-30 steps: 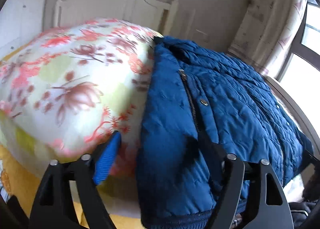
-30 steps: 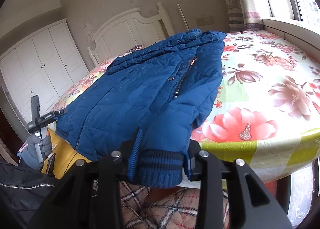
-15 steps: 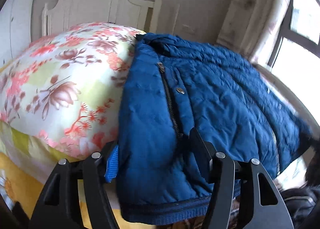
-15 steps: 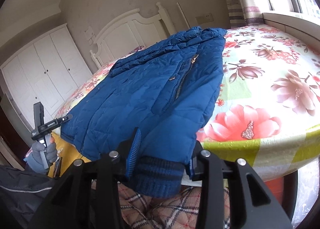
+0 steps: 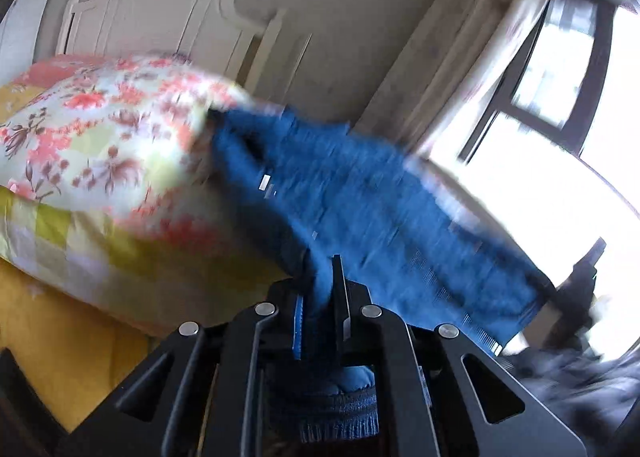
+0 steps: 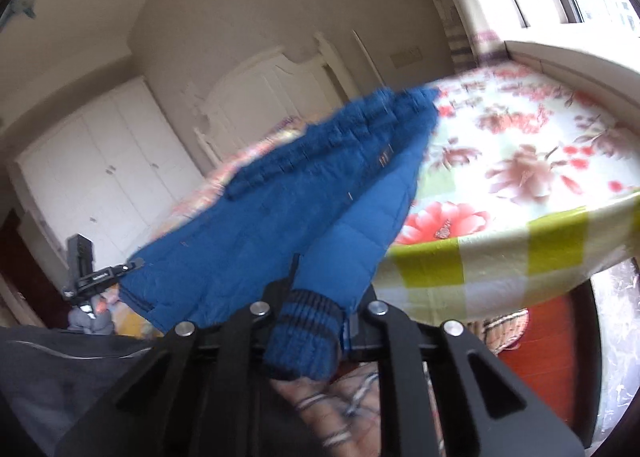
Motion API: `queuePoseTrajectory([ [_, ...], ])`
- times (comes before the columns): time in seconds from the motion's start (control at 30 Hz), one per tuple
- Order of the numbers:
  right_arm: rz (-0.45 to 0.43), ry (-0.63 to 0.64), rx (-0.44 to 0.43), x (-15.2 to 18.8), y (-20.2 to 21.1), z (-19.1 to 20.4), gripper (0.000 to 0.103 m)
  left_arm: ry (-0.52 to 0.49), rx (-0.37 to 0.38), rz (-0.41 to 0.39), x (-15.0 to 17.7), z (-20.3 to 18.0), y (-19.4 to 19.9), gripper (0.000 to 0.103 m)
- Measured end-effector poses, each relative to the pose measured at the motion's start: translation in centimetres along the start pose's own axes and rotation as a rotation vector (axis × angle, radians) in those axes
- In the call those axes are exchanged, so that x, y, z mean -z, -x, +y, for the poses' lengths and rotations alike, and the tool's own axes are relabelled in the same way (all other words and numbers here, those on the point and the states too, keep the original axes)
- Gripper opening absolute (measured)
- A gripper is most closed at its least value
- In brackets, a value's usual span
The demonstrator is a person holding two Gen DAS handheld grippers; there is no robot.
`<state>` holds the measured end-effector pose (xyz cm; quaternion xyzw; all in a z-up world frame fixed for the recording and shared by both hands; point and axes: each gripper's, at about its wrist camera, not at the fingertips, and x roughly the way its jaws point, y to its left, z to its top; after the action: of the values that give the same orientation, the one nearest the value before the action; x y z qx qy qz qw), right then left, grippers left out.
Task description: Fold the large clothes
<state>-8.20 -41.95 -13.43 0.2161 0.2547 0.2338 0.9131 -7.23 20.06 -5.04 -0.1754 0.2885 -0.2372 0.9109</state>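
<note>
A blue quilted jacket lies stretched over the floral bedspread, its lower edge lifted off the bed's near side. My left gripper is closing tight on a bunched fold near the hem, and the ribbed knit band hangs behind the pads. In the right wrist view the jacket runs away toward the headboard. My right gripper is closing tight on its near corner, with the striped knit band drooping between the fingers. Both views are motion-blurred.
A white headboard stands at the far end of the bed. White wardrobe doors line the left wall. A curtained window is at the right. A gloved hand holds the other gripper. Plaid fabric lies below.
Both grippers went from open around the jacket's lower edge to pinched on it. Both have risen and pulled back, drawing the hem up off the bed's edge.
</note>
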Motion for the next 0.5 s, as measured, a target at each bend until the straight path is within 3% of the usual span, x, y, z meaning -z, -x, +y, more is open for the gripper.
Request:
queuePoseTrajectory([
  [0.1,-0.079,0.056,-0.048,-1.8,2.8,2.9,0.015,0.099,0.088,-0.070,-3.4,0.2,0.8,0.008],
  [0.2,-0.107,0.050,-0.053,-6.5,1.8,4.5,0.015,0.256,0.105,-0.071,-8.8,1.6,-2.4,0.009],
  [0.33,-0.091,0.006,-0.007,-15.1,-4.9,3.2,0.016,0.327,0.015,-0.029,-17.0,3.2,-11.8,0.014],
  [0.43,-0.024,-0.079,0.058,-20.4,-12.2,0.1,0.017,0.417,-0.085,0.043,-20.2,5.9,-20.0,0.020],
  [0.5,0.035,-0.198,0.067,-22.5,-17.4,-3.5,0.031,0.472,-0.152,0.119,-20.9,8.4,-25.1,0.026],
])
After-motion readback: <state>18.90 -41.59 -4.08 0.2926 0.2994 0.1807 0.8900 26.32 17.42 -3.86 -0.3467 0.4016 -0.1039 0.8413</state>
